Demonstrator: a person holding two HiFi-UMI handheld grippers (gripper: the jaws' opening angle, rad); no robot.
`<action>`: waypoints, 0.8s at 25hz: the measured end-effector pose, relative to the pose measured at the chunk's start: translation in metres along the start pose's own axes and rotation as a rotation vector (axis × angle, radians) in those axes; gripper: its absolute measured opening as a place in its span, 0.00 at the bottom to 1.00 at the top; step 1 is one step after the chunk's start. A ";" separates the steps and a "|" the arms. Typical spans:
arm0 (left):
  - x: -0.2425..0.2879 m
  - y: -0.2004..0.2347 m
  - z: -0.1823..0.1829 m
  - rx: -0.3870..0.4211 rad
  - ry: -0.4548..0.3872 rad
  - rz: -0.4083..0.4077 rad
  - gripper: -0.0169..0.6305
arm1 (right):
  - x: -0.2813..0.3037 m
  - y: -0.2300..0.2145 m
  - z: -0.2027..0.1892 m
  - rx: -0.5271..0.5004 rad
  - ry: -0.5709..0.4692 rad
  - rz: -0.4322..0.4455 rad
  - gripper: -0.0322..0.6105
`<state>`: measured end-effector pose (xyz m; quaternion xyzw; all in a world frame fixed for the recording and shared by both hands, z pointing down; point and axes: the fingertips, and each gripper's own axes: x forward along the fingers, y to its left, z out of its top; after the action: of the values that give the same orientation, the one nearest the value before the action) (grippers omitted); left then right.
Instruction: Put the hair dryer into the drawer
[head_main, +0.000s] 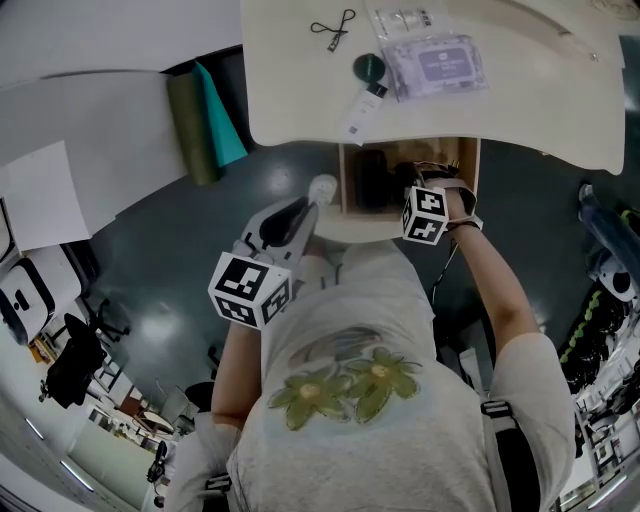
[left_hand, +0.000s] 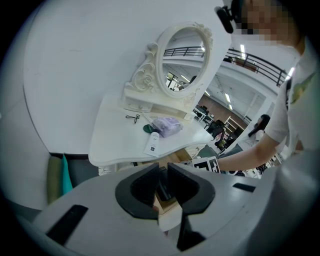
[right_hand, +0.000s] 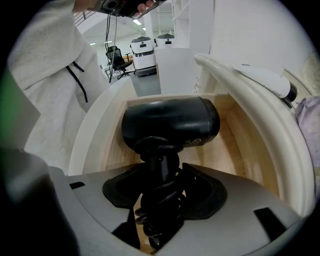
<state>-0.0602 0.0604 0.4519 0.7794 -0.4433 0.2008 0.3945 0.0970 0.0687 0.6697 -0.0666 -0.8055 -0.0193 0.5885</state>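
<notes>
A black hair dryer (right_hand: 170, 122) lies across the open wooden drawer (right_hand: 235, 145), nozzle to the right. My right gripper (right_hand: 160, 175) is shut on its handle, where the coiled black cord is bunched. The head view shows this gripper (head_main: 425, 182) reaching into the drawer (head_main: 345, 180) under the white dressing table, the dryer (head_main: 375, 180) a dark shape inside. My left gripper (head_main: 305, 205) hovers just outside the drawer's front left corner. Its jaws stand a narrow gap apart with nothing between them, and the drawer (left_hand: 167, 205) shows through my left gripper (left_hand: 160, 187).
The dressing table top (head_main: 300, 90) carries an eyelash curler (head_main: 333, 28), a dark round lid (head_main: 368, 67), a white tube (head_main: 362, 110) and a purple pouch (head_main: 440, 62). An ornate mirror (left_hand: 182, 57) stands at its back. Rolled green mats (head_main: 205, 120) lean at the left. A second person in white (right_hand: 50, 75) stands close by.
</notes>
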 end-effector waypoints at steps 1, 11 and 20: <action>0.001 0.000 0.000 -0.001 0.000 0.000 0.12 | 0.001 0.000 0.000 0.002 -0.002 0.001 0.38; 0.001 0.001 0.000 -0.007 0.003 0.007 0.12 | 0.008 -0.001 -0.004 -0.001 0.003 0.010 0.38; 0.003 0.000 -0.001 -0.008 0.007 0.009 0.12 | 0.017 -0.001 -0.008 -0.002 0.005 0.017 0.38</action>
<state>-0.0584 0.0598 0.4548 0.7752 -0.4461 0.2034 0.3983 0.0996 0.0686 0.6887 -0.0741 -0.8035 -0.0150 0.5905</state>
